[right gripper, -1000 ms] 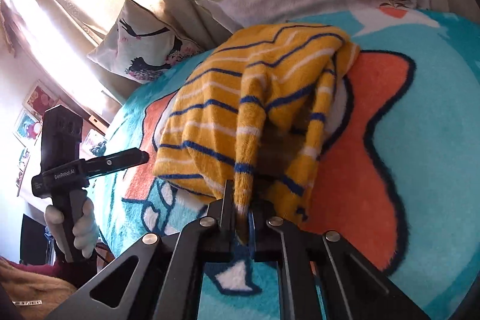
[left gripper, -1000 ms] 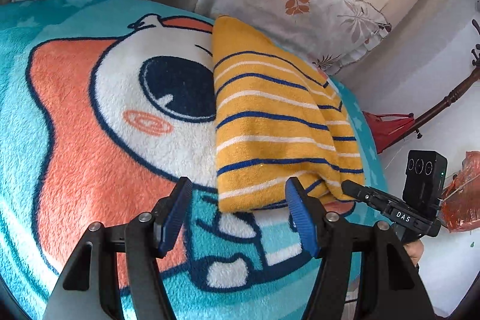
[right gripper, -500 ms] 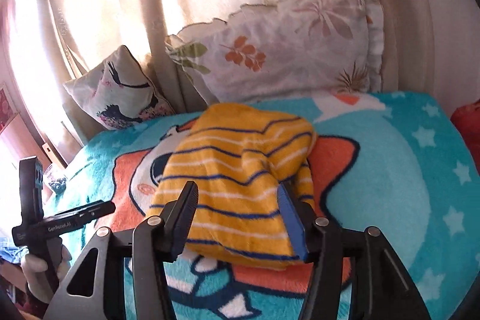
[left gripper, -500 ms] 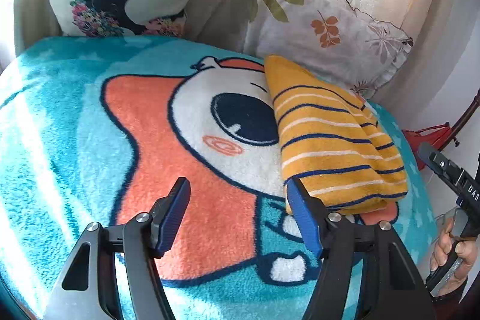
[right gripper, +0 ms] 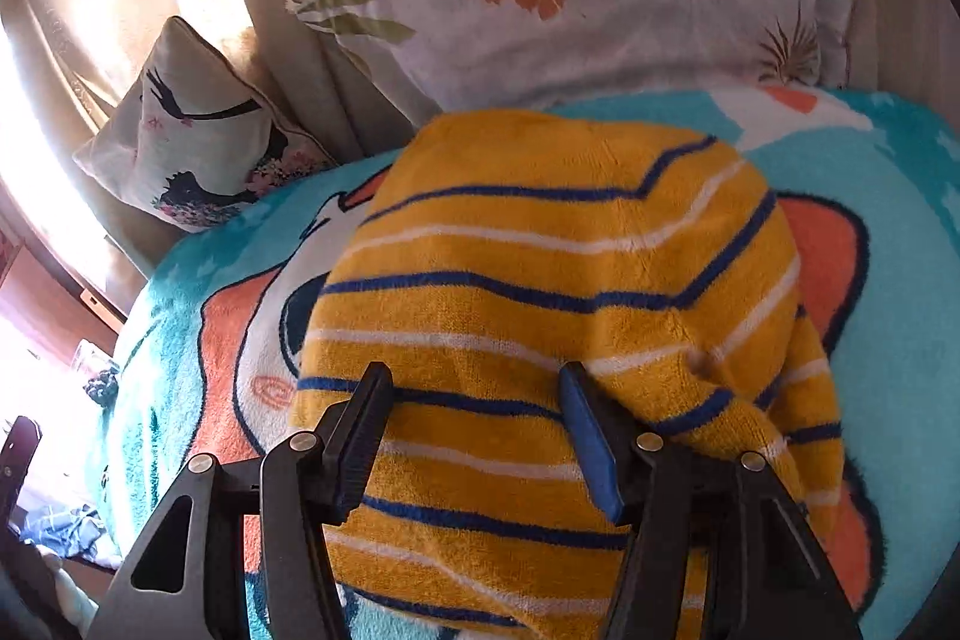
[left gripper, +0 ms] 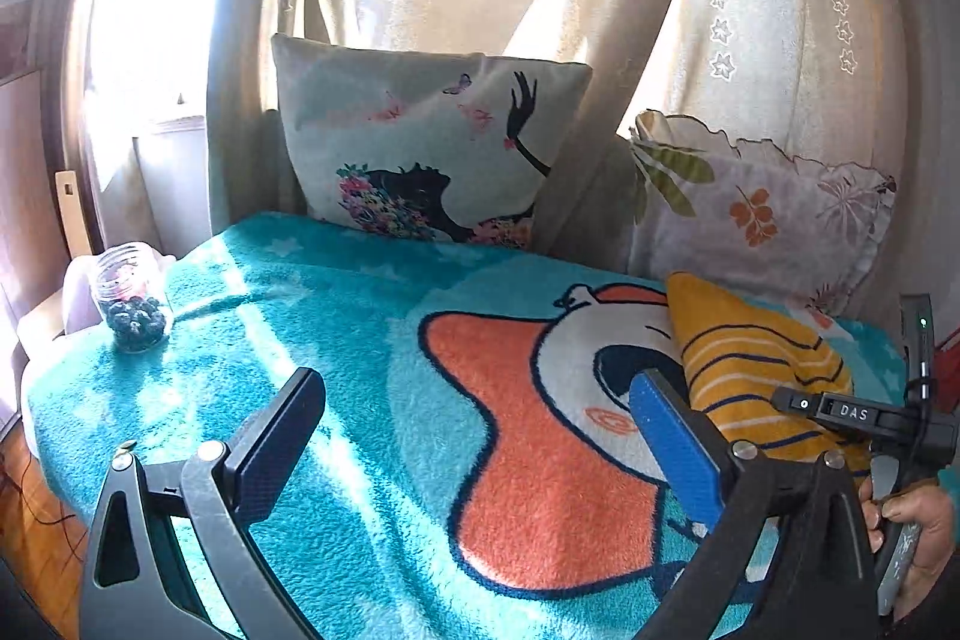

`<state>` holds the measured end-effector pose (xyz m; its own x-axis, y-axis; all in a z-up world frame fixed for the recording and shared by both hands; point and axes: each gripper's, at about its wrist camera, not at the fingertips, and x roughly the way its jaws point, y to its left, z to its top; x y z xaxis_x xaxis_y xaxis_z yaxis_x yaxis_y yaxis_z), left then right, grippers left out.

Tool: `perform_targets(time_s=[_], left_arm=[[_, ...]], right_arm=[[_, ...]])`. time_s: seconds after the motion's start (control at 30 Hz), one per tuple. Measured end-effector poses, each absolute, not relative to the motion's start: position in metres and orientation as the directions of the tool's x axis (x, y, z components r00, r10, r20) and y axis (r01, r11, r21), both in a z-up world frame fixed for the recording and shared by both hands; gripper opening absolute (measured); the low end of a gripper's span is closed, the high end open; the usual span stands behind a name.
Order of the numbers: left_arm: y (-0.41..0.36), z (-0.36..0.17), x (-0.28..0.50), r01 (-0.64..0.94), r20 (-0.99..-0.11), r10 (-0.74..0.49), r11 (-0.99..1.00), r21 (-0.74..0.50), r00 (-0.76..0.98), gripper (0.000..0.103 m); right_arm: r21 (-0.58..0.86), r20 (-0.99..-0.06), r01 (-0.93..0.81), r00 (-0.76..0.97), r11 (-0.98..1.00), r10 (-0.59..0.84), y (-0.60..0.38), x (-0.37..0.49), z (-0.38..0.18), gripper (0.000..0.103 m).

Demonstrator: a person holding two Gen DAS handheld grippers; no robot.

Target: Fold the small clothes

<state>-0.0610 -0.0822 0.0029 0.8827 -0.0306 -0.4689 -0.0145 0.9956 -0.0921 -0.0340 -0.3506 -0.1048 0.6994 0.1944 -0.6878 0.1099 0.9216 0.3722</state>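
A yellow garment with blue and white stripes (right gripper: 540, 280) lies folded on the teal cartoon blanket (right gripper: 900, 196). In the left wrist view it (left gripper: 756, 364) lies at the right, past my right finger. My left gripper (left gripper: 474, 430) is open and empty, above the blanket's orange patch, left of the garment. My right gripper (right gripper: 474, 424) is open, its jaws wide apart just over the garment's near part, holding nothing. The right tool (left gripper: 864, 418) and the hand on it show at the right edge of the left wrist view.
Two cushions lean on the curtain at the back: one with a black figure (left gripper: 432, 160), one with leaves (left gripper: 762, 214). A glass jar of dark beads (left gripper: 129, 304) stands at the blanket's far left edge. Blue cloth (right gripper: 66, 526) lies low left, off the blanket.
My right gripper has let go of the garment's edge, opened, and moved in over the folded garment. My left gripper has swung left and tilted up, staying open.
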Motion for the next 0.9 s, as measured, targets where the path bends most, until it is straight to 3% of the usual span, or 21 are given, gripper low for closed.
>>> perform_targets(time_s=[0.3, 0.9], left_arm=[[-0.078, 0.003, -0.073, -0.089, -0.45, 0.053, 0.994, -0.059, 0.892, 0.101], [-0.128, 0.005, -0.088, 0.013, -0.48, -0.019, 1.0, -0.015, 0.877, 0.101]], right_arm=[[0.35, -0.685, 0.103, 0.707, 0.931, 0.179, -0.345, -0.067, -0.109, 0.063], [0.299, -0.67, 0.045, 0.722, 0.953, 0.175, -0.343, -0.118, -0.114, 0.065]])
